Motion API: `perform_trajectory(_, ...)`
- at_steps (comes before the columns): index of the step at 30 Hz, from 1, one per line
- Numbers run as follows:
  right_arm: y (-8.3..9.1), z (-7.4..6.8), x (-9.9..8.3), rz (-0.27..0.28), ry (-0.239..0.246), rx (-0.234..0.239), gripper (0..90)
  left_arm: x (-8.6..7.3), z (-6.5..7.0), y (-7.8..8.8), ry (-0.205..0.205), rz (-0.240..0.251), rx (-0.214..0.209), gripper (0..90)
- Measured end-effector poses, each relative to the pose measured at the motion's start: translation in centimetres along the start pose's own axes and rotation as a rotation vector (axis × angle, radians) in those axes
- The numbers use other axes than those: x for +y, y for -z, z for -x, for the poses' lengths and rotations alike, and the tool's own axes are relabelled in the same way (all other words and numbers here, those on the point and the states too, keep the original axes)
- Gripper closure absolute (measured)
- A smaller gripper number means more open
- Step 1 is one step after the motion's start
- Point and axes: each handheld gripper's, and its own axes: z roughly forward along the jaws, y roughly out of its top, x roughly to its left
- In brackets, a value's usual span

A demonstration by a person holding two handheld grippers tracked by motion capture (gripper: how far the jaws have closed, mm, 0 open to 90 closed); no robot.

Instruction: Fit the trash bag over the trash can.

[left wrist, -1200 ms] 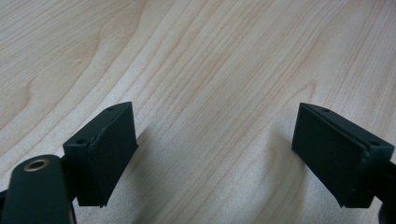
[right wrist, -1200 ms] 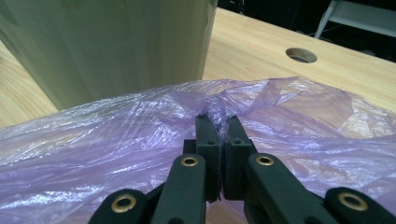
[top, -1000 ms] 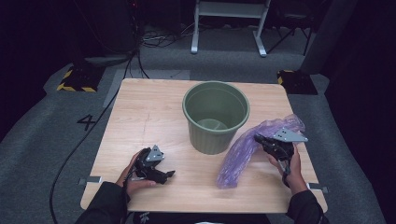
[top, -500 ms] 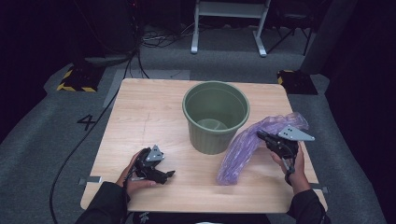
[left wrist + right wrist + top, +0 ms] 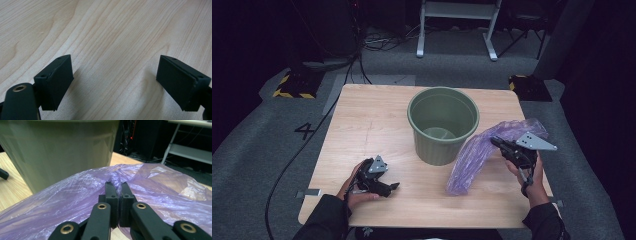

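Right gripper [image 5: 498, 143]: your jaws are pressed together on a fold of the purple bag [image 5: 477, 155], pinching thin film near the bag's upper end.
Left gripper [image 5: 393, 187]: your jaws stand spread with nothing between them; in the left gripper view they frame bare wood of the table [image 5: 120, 37].
Bag position: it hangs from your pinch in a long crumpled drape, just beside the right wall of the green bin [image 5: 442, 125], its lower end resting on the table at the front.
Bin: it stands upright in the middle of the table and looks empty inside, as far as the high view tells.
Likely step: you appear to be lifting the bag to bring it to the bin.
Risk, slip: the pinch holds only a small gathered fold; a quick pull could let the slick film slide out.
Risk, drag: the trailing end lies on the wood and could catch or pull the fold loose as you raise it.
Risk, bin: the bag hangs close to the bin wall; sweeping sideways could nudge or tip the light bin.
Risk, one hand: the mouth of the bag looks closed up, and your left gripper is well apart from it, so opening it with one pinch may fail.
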Motion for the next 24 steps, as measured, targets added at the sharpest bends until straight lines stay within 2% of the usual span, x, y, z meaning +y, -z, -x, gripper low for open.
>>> perform_trajectory(14, 0.9, -0.2, 2.8, 0.067, 0.029, 0.004, 89.0, 0.0, 0.0, 0.0, 0.0, 0.001, 0.0, 13.3)
perform_trajectory(24, 1.4, 0.0, 4.5, 0.12, 0.027, 0.003, 89.0, 0.0, 0.0, 0.0, 0.001, 0.001, 0.002, 13.3)
